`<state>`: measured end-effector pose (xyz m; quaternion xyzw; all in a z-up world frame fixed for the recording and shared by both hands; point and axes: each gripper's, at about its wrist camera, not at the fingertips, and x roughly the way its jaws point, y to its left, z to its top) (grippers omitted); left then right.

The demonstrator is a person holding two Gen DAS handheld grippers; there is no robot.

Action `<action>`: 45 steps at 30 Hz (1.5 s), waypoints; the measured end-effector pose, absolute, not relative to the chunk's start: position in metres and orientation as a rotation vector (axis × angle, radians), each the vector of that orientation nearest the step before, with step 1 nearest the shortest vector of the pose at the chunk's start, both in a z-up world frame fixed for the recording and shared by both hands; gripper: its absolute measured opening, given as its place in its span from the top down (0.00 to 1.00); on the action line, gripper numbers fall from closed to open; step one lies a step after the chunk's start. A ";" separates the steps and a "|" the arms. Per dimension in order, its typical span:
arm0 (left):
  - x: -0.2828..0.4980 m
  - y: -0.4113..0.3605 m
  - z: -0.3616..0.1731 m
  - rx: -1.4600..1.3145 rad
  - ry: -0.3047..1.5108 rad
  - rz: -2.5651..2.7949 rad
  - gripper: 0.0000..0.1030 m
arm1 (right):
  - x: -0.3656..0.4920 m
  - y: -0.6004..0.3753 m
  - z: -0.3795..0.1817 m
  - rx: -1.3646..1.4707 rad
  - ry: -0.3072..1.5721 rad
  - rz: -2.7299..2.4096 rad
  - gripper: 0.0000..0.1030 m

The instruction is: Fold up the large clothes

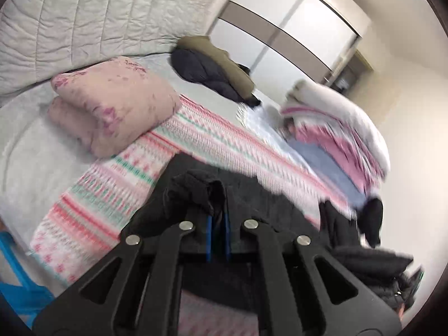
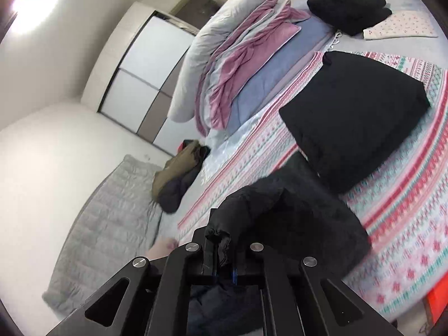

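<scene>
Pinching one black garment (image 2: 294, 212) in both your grippers, left (image 1: 218, 224) and right (image 2: 224, 254), above the patterned blanket (image 2: 392, 224); one folded black stack (image 2: 355, 117) lies on it.

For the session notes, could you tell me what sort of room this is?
Most likely a bedroom: a bed with a quilted headboard, a pink pillow and piled duvets, plus a sliding-door wardrobe.
</scene>
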<state>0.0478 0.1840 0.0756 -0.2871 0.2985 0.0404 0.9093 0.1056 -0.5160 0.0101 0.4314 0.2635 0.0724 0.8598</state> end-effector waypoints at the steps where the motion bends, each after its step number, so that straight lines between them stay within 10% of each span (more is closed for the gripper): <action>1: 0.067 0.183 0.075 -0.610 0.618 0.105 0.92 | 0.126 -0.516 0.010 0.912 0.554 0.131 0.94; 13: 0.266 0.173 -0.058 -0.675 0.836 0.134 0.85 | 0.291 -0.518 -0.083 0.925 0.765 -0.114 0.90; 18: 0.295 0.178 -0.072 -0.720 0.870 0.043 0.51 | 0.328 -0.528 -0.130 0.994 0.866 -0.178 0.89; 22: 0.288 0.186 -0.049 -0.735 0.800 0.003 0.34 | 0.339 -0.541 -0.143 1.100 0.881 -0.107 0.76; 25: 0.273 0.194 -0.027 -0.761 0.681 -0.043 0.18 | 0.324 -0.555 -0.134 1.189 0.781 -0.040 0.42; 27: 0.268 0.198 -0.024 -0.777 0.659 -0.055 0.16 | 0.311 -0.557 -0.119 1.144 0.686 -0.058 0.26; 45: 0.240 0.211 -0.051 -0.799 0.761 0.092 0.17 | 0.313 -0.253 -0.123 -0.198 1.012 0.538 0.27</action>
